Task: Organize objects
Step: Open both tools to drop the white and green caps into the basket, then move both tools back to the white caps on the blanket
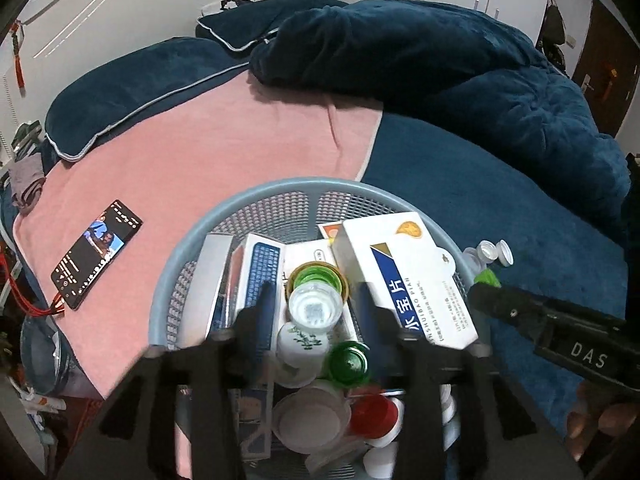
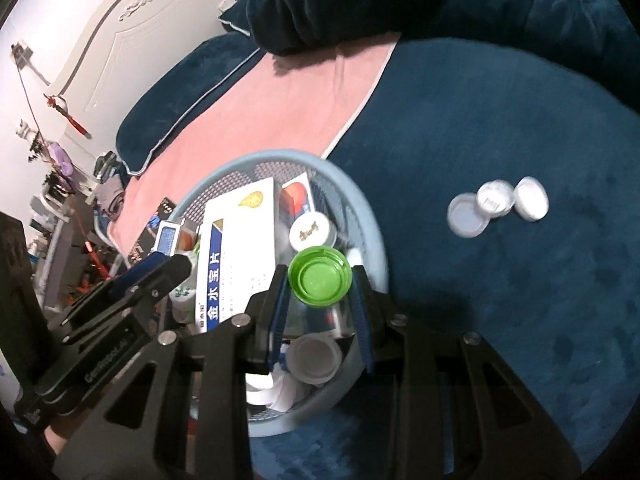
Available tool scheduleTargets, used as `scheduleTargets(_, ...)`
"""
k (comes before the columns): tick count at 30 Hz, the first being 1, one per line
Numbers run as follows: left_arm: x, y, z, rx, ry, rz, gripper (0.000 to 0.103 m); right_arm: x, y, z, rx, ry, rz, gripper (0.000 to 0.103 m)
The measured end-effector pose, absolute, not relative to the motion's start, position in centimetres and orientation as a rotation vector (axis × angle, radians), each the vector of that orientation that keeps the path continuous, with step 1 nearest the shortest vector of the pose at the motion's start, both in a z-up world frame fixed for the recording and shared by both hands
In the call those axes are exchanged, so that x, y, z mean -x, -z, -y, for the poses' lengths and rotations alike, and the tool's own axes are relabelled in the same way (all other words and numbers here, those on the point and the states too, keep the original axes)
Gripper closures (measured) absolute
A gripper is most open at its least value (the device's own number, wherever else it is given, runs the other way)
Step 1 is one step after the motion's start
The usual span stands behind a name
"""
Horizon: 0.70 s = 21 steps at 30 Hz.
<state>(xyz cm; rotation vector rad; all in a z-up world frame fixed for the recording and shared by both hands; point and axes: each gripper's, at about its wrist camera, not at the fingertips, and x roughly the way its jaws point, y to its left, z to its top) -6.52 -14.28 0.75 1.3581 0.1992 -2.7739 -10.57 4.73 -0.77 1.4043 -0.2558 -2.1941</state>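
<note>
A light blue mesh basket on the bed holds medicine boxes, small bottles and caps. My left gripper is over it, jaws apart around a clear bottle without visibly clamping it. My right gripper is shut on a green-capped bottle and holds it above the basket's right side. A white and blue medicine box lies on top. Three small white containers lie on the blue blanket to the right.
A phone with a red cable lies on the pink sheet at left. Dark blue pillows and a bunched duvet fill the back. The bed's left edge drops to clutter.
</note>
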Motion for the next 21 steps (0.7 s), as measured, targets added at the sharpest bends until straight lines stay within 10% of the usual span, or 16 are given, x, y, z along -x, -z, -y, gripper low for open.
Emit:
scheduleTargets(2,6.5,-1.0,14.5,-1.34,2.776,-0.197,0.027,10.6,1.0,-4.8,-1.424,2.198,0.253,0.056)
scheduleTargets(5,6.4,-1.4,14.4,-1.303,2.759,-0.157,0.014,10.4,0.7,-5.2,-1.407,2.236,0.262,0.003)
scheduleTargets(21,6.3,-2.1,13.5,-1.24,2.74,-0.085,0.002,9.7,-1.0,-6.2,-1.332,2.337,0.188,0.0)
